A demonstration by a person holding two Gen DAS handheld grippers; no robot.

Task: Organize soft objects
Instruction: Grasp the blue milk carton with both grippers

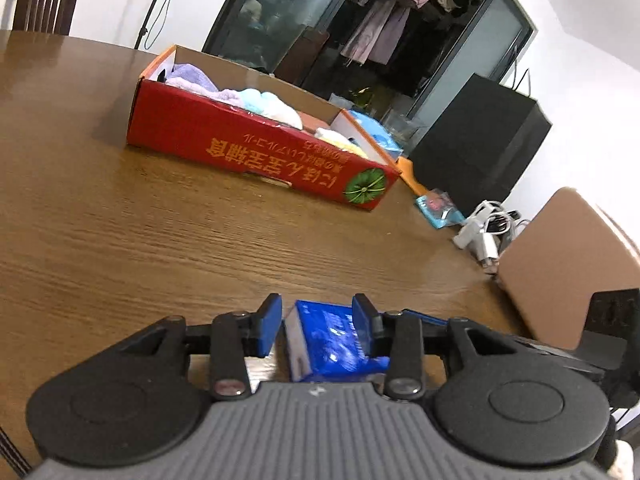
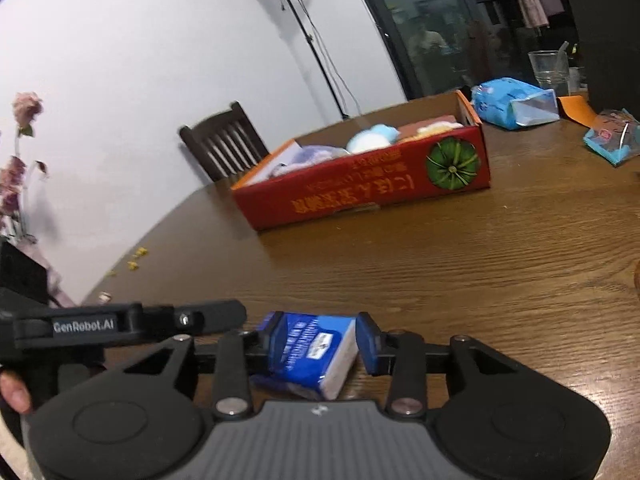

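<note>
A blue tissue pack (image 1: 332,340) lies on the wooden table (image 1: 140,240) between the blue pads of my left gripper (image 1: 318,326); the right pad touches it, the left pad stands just off it. In the right wrist view another blue tissue pack (image 2: 310,354) sits between the pads of my right gripper (image 2: 320,344), close on both sides with a small gap at the right. A red cardboard box (image 1: 256,152) holding several soft cloths in purple, pale blue, white and yellow stands farther back; it also shows in the right wrist view (image 2: 360,184).
A light blue tissue package (image 2: 512,102), an orange card (image 2: 574,110) and a small clear packet (image 2: 614,140) lie right of the box. White cables (image 1: 486,232) and a brown board (image 1: 568,260) lie at the right. Dark chair (image 2: 224,144) behind the table.
</note>
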